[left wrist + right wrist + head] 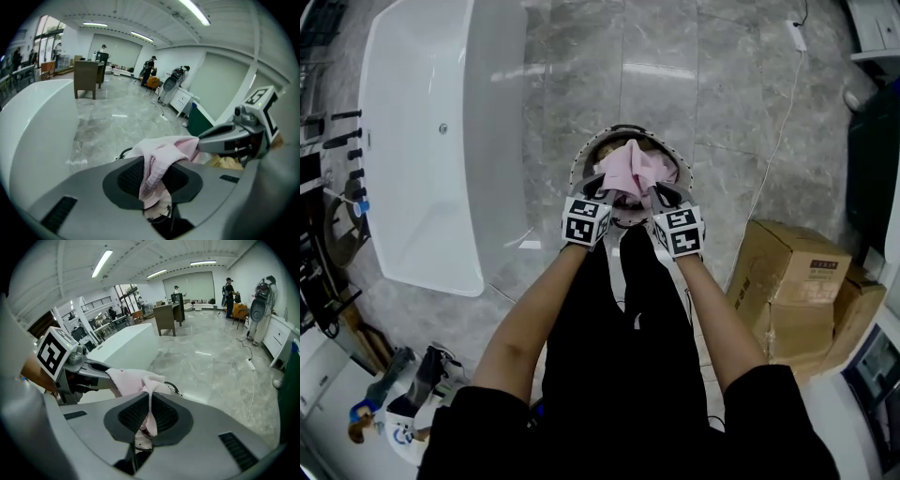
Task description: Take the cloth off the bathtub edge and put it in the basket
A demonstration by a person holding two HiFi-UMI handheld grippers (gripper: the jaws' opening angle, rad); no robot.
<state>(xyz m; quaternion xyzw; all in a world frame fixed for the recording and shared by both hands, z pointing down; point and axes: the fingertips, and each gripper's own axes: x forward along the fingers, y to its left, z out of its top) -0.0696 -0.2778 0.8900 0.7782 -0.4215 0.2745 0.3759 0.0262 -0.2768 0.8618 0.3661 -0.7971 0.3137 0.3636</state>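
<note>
The pink cloth (630, 167) hangs bunched over the round wire basket (578, 169) on the floor, stretched between both grippers. My right gripper (662, 196) is shut on a thin fold of the cloth (133, 380), which runs down between its pads. My left gripper (601, 191) holds its jaws a little apart, and a thick fold of the cloth (164, 147) hangs loosely in the gap. The left gripper view shows the right gripper (234, 136) holding the far end. The white bathtub (431, 141) stands to the left, its edge bare.
Cardboard boxes (797, 291) sit on the floor to the right. A white cable (783, 122) runs across the grey marble floor behind the basket. Black taps (342, 141) line the bathtub's far side. People stand far off (229, 291) in the hall.
</note>
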